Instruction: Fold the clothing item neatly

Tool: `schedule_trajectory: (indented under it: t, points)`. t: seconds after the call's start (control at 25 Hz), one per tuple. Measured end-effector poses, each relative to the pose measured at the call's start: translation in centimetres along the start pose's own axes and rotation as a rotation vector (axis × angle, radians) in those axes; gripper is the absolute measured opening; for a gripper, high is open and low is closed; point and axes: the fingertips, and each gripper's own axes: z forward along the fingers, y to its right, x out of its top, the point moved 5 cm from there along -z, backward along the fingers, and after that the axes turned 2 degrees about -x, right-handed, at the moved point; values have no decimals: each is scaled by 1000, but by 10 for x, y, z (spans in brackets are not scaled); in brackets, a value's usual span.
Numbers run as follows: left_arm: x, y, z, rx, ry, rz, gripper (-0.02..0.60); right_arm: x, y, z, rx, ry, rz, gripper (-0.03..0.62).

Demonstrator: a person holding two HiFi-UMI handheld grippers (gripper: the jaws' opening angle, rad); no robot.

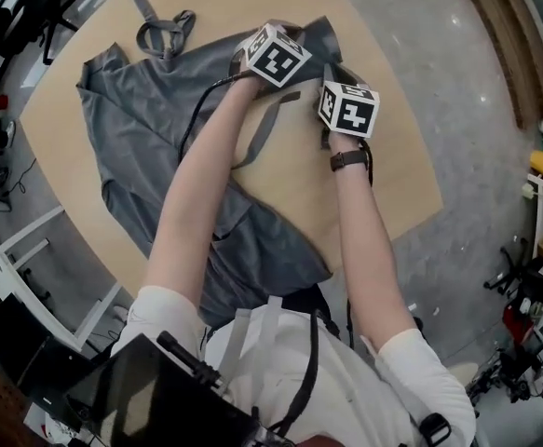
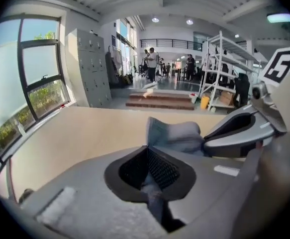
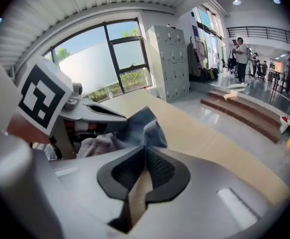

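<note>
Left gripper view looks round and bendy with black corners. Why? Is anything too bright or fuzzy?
Left gripper view: a wide lens curves the window and darkens the corners; the left claw and its cloth, up close, look soft. Right gripper view: same bend, and its window glares white. Head view: the table edge bows, but light is even.

In the head view, the marker cubes (image 1: 273,54) hide the jaws of the left gripper (image 2: 147,148) and right gripper (image 3: 145,151). Arms (image 1: 201,184) cover the middle of the garment (image 1: 131,138); its near edge disappears behind the torso (image 1: 280,361)
</note>
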Motion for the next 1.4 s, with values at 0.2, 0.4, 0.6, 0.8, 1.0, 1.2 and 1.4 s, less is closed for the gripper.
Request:
schedule_trajectory:
  t: [0.2,0.4,0.6,0.8,1.0,1.2,1.4]
  points:
    - [8,-1,-98,14,194,-77,6,31,-45,-67,169,174,8,17]
    - [11,-6,-229,116,312,-87,6,56,-113,-148,314,304,-56,17]
    - [-14,-10,-358,227,434,-120,6,61,-213,-220,529,372,-202,17]
    - [-83,-4,-457,334,494,-173,6,23,-313,-265,710,351,-373,17]
    - [-183,19,-509,405,495,-278,8,-51,-384,-277,803,250,-582,17]
    - [-307,49,-490,454,254,-390,20,-155,-414,-246,817,46,-782,17]
    - [-410,75,-480,560,19,-618,78,-286,-416,-220,860,-242,-944,154]
